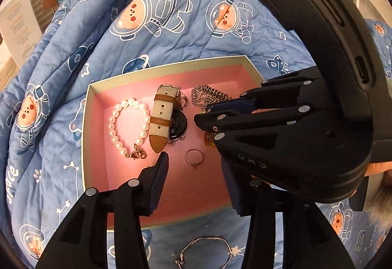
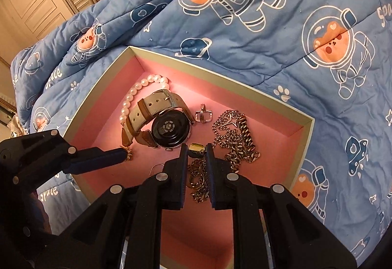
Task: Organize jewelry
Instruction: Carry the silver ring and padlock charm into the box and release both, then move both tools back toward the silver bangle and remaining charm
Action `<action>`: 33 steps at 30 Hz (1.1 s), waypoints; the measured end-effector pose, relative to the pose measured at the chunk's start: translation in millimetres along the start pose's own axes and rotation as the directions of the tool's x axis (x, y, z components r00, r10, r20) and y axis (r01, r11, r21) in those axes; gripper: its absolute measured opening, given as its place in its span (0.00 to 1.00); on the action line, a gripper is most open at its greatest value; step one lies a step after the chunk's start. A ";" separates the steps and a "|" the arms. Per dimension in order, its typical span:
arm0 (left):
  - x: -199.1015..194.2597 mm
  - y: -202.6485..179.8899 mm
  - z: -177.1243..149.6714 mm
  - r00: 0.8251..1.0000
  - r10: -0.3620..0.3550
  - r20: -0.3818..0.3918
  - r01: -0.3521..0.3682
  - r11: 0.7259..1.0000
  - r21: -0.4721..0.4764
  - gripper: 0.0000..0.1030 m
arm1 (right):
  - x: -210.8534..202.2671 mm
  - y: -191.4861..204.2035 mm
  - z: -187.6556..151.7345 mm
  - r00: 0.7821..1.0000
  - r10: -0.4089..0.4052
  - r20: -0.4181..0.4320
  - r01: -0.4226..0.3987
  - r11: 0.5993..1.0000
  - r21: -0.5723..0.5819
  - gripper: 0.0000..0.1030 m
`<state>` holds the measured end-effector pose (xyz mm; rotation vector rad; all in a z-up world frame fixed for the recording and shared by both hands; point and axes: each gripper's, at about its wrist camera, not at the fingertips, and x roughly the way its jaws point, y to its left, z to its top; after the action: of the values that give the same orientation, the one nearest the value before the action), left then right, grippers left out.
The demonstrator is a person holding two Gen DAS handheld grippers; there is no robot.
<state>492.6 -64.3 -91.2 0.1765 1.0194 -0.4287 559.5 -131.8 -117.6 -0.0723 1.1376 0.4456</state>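
Blue bedding (image 1: pixel 171 31) printed with astronaut bears carries a shallow pink-lined box (image 1: pixel 85 122) holding the jewelry. Nearest the left wrist camera, and missing from the right view, a thin silver bangle (image 1: pixel 205 253) lies on the quilt just outside the box. The left gripper (image 1: pixel 196 168) hangs over the box with its jaws apart and nothing between them; a slim ring (image 1: pixel 194 157) lies on the liner below. The right gripper (image 2: pixel 196 155) is clamped on a small gold piece (image 2: pixel 196 149) with gold chain dangling beneath, a grip only its own camera shows. Beyond lie 1 pearl bracelet (image 1: pixel 128 125), 1 watch (image 2: pixel 170 129) face down on its beige-and-tan strap, 1 small silver clasp (image 2: pixel 202 116) and a heavy silver chain (image 2: pixel 232 136). Cream cupboard doors (image 2: pixel 31 4) stand behind.
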 end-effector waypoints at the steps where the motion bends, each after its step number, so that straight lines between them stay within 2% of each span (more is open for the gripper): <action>1: -1.3 -0.8 -0.7 1.000 0.010 0.003 -0.010 1.000 0.008 0.51 | 0.5 0.8 0.5 1.000 0.003 0.001 -0.003 1.000 -0.002 0.21; 4: -10.2 -2.3 -5.5 0.999 0.040 0.026 -0.041 0.999 0.034 0.57 | -1.6 3.0 2.8 1.000 0.018 0.020 -0.018 1.000 -0.004 0.33; 5: -13.1 -2.4 -6.7 0.999 0.041 0.034 -0.042 0.998 0.037 0.60 | -2.8 4.0 3.8 1.000 0.011 0.027 -0.011 1.000 -0.002 0.41; 7: -20.1 -2.8 -9.2 0.998 0.042 0.051 -0.044 0.998 0.035 0.64 | -7.6 2.5 4.4 0.999 0.009 0.043 -0.010 1.000 0.012 0.53; 8: -24.6 -3.1 -10.9 0.997 0.047 0.063 -0.050 0.998 0.036 0.68 | -10.0 1.2 4.1 0.999 0.016 0.052 -0.017 1.000 0.020 0.55; 12: -46.1 -4.4 -22.6 0.992 0.038 0.123 -0.041 0.999 0.026 0.79 | -25.3 -0.8 -1.9 0.995 0.036 0.098 -0.039 0.999 0.023 0.57; 14: -56.3 -3.3 -32.7 0.988 0.035 0.149 -0.036 0.999 0.006 0.89 | -35.9 -2.4 -8.3 0.990 0.058 0.128 -0.061 0.998 0.019 0.58; 16: -65.8 3.3 -45.3 0.985 0.013 0.173 -0.007 0.999 -0.039 0.92 | -46.4 -0.4 -16.7 0.985 0.071 0.159 -0.074 0.997 0.011 0.58; 18: -71.0 11.4 -58.1 0.983 -0.009 0.181 0.028 0.994 -0.102 0.93 | -57.6 2.9 -29.0 0.978 0.061 0.198 -0.061 0.998 -0.006 0.58; 21: -80.8 20.6 -82.6 0.979 0.000 0.205 0.034 0.986 -0.162 0.93 | -70.1 8.6 -50.0 0.968 0.065 0.242 -0.064 0.998 -0.013 0.67; 26: -90.9 32.0 -120.3 0.975 0.054 0.217 -0.004 0.974 -0.225 0.93 | -85.5 19.4 -95.5 0.955 0.084 0.283 -0.082 0.996 -0.020 0.68; 33: -100.3 26.4 -169.7 0.965 0.114 0.235 -0.038 0.952 -0.305 0.93 | -87.8 68.2 -163.0 0.952 0.066 0.298 -0.023 0.989 -0.144 0.68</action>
<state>325.4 43.4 -95.0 -0.1083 0.8135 -0.2144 363.4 -142.1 -97.8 -0.0961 0.8067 0.5560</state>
